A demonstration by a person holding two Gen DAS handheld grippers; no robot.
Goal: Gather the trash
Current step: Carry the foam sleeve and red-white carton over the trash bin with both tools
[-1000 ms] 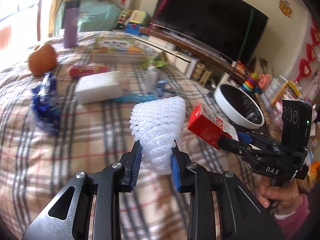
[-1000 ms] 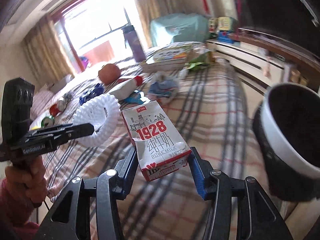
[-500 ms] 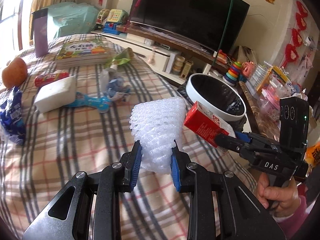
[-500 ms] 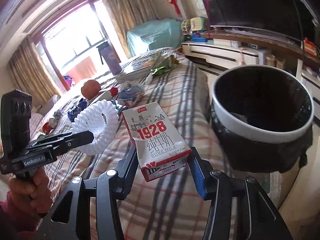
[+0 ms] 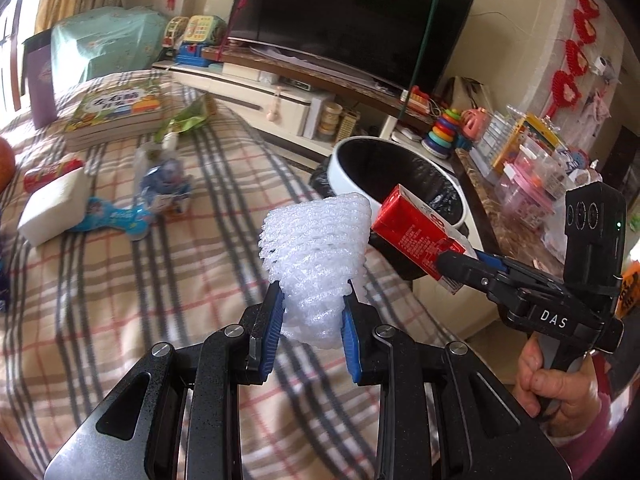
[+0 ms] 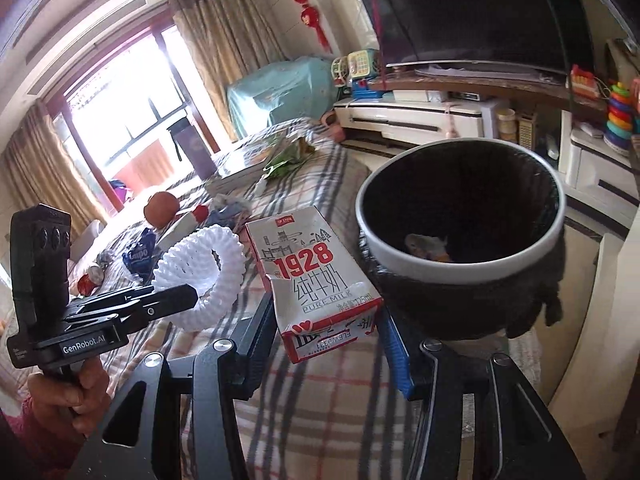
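**Both grippers loaded, bin just ahead**

Milk carton (image 6: 320, 280): small "1928" pure milk box, pinched between the jaws of the right gripper (image 6: 328, 340) at its lower end, top pointing to 12 o'clock in the right wrist view. Looks empty, one face dented, so judged light and easy to crush; side-wall grip near the base is fine, no need for more squeeze. In the left wrist view it sits at 3 o'clock, red side showing (image 5: 416, 236), over the near rim of the trash bin.

Foam fruit net (image 5: 316, 256): white mesh sleeve, pinched at its lower end by the jaws of the left gripper (image 5: 312, 332). Very light, soft, springy; it squashes under the pads and could cling to them on release. Judged best held at the bunched end as now. In the right wrist view it shows as a ring (image 6: 200, 276) at 9 o'clock, just beside the carton.

Trash bin (image 6: 460, 256): white rim, black liner, at 2 o'clock from the carton, beside the bed; some scraps visible at the bottom. Neither item is over the opening centre yet.

Bed (image 5: 120, 280): plaid cover, more litter at 10 to 11 o'clock: blue wrapper (image 5: 120, 216), crumpled plastic (image 5: 164, 176), green packet (image 5: 188, 120), white foam block (image 5: 52, 208), books (image 5: 116, 116).
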